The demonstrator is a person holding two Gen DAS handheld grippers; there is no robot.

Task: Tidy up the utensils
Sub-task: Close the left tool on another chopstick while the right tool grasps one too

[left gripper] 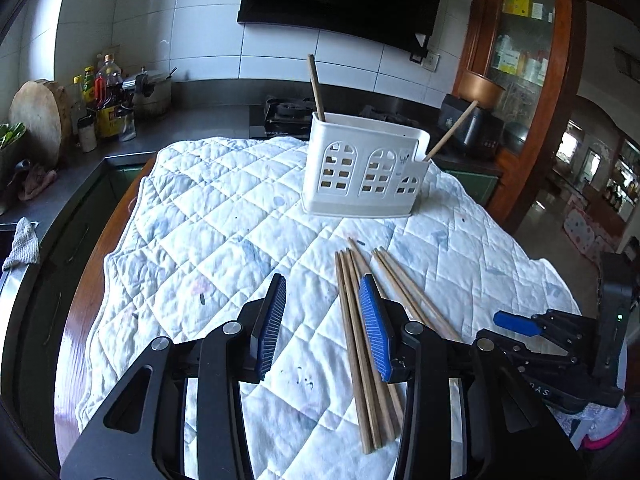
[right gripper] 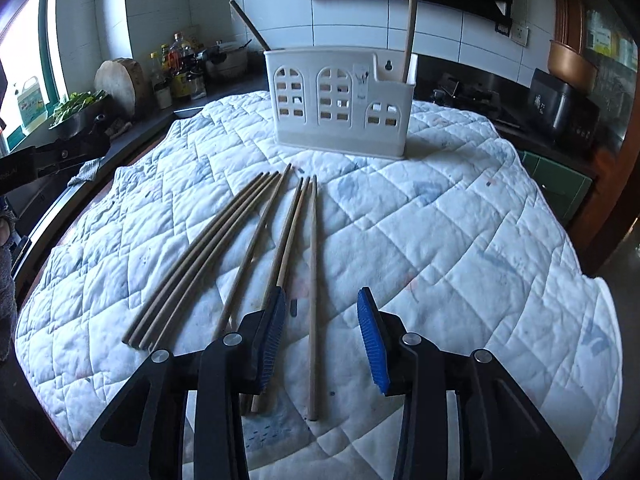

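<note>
Right, both grippers are poised over the quilted cloth (right gripper: 440,240) on the bench, and the job looks barely under way. Up at the far end stands the white utensil holder (right gripper: 340,100), with its arched cut-out windows. Two chopsticks are already standing in it: one leaning out of the tall compartment at one end (left gripper: 316,84), the other poking up from the low compartment at the other end (left gripper: 450,132). So two are home, by my count.

What's left? A loose spread of wooden chopsticks (right gripper: 224,248) lying flat on the cloth, tips pointing roughly toward the holder. From the right wrist view I make out about eight: a tight group of four on the outside, a single one next to it, a close pair, then a lone chopstick (right gripper: 313,280) on its own.

The right gripper (right gripper: 322,336) has its jaws apart, nothing between the blue pads but that lone chopstick lying on the cloth beneath the gap. It looks lined up for a pick, though nothing is clamped yet.

The left gripper (left gripper: 322,328) is also spread wide and carrying nothing, hovering beside the bundle, with one pad sitting over the nearest sticks.

My read: roughly a fifth done, with most of the sticks to go. The likely next call is closing on that single stick, and thin round wood on soft quilting could roll or slip.
</note>
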